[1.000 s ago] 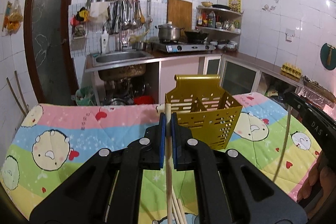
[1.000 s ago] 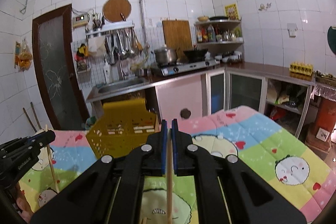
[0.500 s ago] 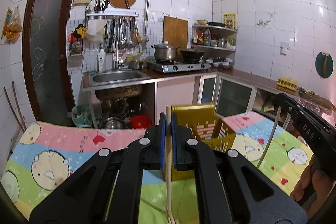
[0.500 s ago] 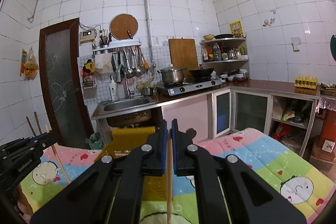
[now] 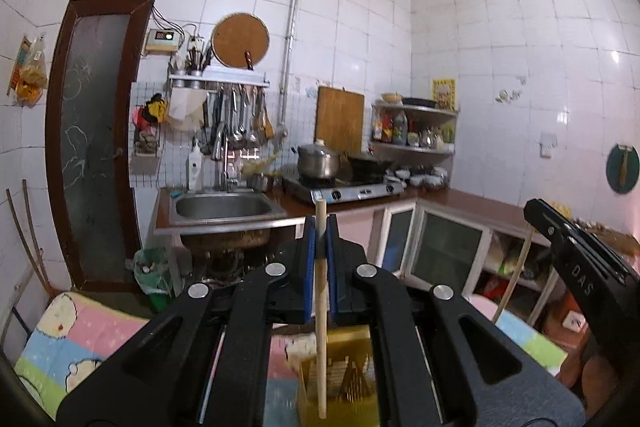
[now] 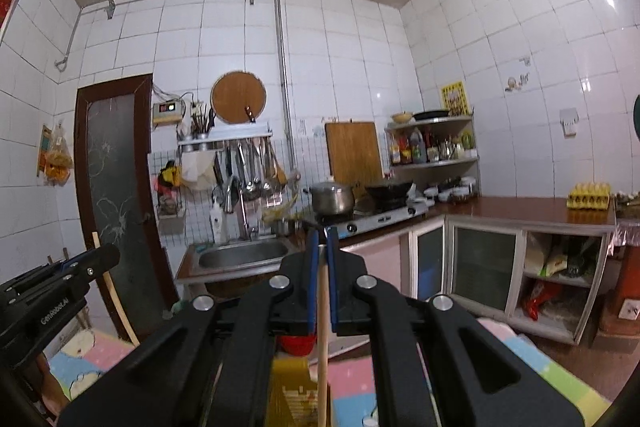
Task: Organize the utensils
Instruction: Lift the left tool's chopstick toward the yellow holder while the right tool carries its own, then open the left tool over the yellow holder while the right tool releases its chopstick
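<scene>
My left gripper [image 5: 320, 227] is shut on a wooden chopstick [image 5: 321, 311] that hangs upright, its lower end over the yellow slotted utensil holder [image 5: 340, 379] on the table. My right gripper [image 6: 321, 239] is shut on another wooden chopstick [image 6: 322, 331], also upright, with the yellow holder [image 6: 294, 391] just below and left of it. The right gripper [image 5: 576, 259] shows at the right of the left wrist view with its chopstick [image 5: 514, 279]. The left gripper [image 6: 60, 283] shows at the left of the right wrist view.
A cartoon-print cloth [image 5: 80, 339] covers the table. Behind stand a sink [image 5: 222, 207], a gas stove with a pot [image 5: 320, 163], hanging utensils [image 5: 236, 119], corner shelves [image 5: 412, 131] and glass-door cabinets [image 6: 480, 267]. A brown door [image 5: 92, 147] is at the left.
Both grippers have risen and tilted up with their chopsticks. The yellow holder has dropped from mid-frame to the bottom edge of both views, and more wall and ceiling show.
</scene>
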`<act>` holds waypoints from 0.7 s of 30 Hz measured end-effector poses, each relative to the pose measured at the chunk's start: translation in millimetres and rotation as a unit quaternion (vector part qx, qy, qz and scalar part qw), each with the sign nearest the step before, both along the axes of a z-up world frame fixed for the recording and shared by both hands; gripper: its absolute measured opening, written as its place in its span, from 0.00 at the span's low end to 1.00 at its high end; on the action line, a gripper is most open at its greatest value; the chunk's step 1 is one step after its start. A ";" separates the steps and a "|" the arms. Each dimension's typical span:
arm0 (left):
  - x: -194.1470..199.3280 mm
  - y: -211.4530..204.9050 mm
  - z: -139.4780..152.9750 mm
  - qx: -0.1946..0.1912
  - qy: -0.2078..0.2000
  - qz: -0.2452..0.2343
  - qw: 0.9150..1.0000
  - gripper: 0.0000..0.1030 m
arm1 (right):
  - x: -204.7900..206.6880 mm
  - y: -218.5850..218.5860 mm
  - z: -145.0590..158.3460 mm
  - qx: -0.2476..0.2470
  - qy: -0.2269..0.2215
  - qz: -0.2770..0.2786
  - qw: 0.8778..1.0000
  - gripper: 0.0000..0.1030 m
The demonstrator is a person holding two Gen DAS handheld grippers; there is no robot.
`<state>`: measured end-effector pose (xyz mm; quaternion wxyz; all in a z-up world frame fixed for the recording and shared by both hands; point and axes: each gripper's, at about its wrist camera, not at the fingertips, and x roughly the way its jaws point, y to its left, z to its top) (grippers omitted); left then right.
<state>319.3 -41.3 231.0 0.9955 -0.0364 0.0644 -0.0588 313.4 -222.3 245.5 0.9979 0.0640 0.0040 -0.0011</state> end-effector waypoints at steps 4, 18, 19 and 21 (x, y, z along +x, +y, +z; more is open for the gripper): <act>33.3 -6.5 2.2 -0.004 0.004 0.019 1.000 0.04 | 25.1 6.3 9.3 -0.004 -0.002 -0.009 1.000 0.04; 103.6 -3.1 -117.0 0.023 0.130 0.041 0.990 0.04 | 87.6 8.8 -90.7 -0.022 0.105 0.002 0.994 0.05; 103.3 0.5 -117.2 0.021 0.132 0.042 0.990 0.05 | 91.1 5.5 -93.8 -0.017 0.119 0.005 0.993 0.05; 100.8 6.6 -113.2 0.014 0.139 0.037 0.990 0.05 | 92.2 -0.3 -95.7 -0.010 0.133 0.011 0.991 0.05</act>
